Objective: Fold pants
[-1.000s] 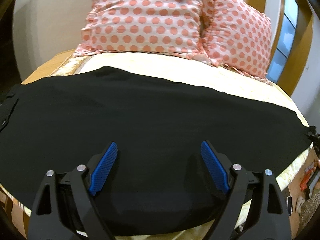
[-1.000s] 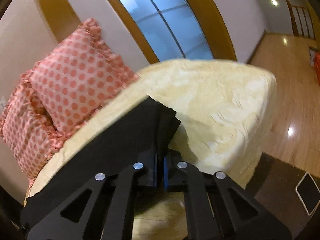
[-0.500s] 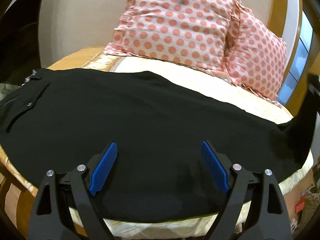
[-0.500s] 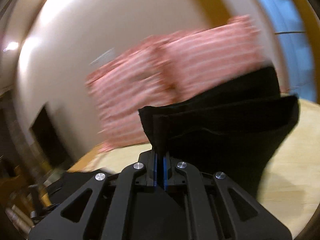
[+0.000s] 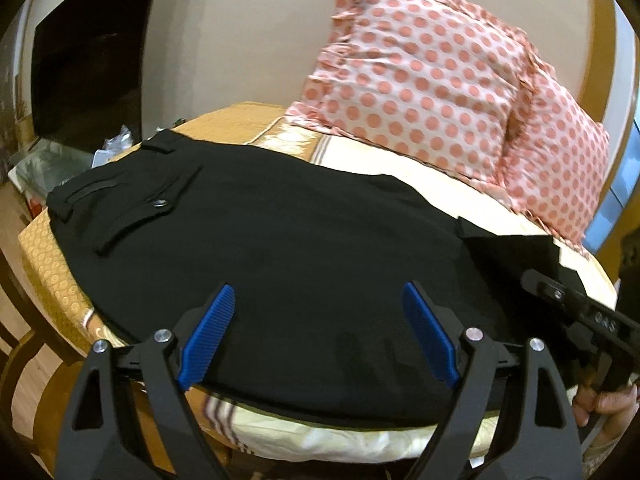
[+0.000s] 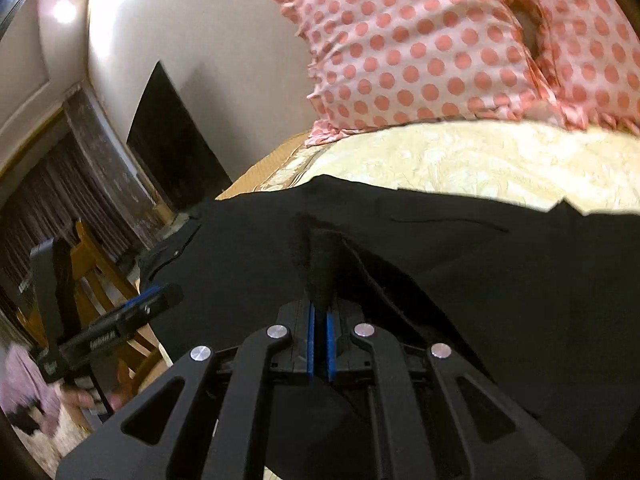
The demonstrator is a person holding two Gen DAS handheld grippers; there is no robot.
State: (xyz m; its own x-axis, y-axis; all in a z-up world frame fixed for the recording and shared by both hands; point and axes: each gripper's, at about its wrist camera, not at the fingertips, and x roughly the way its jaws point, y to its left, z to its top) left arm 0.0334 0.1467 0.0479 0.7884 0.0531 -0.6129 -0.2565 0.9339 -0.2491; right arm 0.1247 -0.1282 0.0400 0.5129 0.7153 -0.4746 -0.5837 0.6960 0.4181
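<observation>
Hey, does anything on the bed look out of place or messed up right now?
Nothing stands out. The black pants lie flat on the bed, their cuff end pinched in the right gripper, mid-fold. The polka-dot pillows lean against the wall.

The left gripper [image 5: 318,330] is matte black, its two arms skeletal with long cut-out slots and a silver screw head at each pivot. Ribbed blue pads [image 5: 206,334] line the inner face of each finger. The right gripper [image 6: 319,316] is built the same (white lettering on its side bar, too blurred to read). A pink sleeve [image 6: 24,384] covers the left forearm.
</observation>
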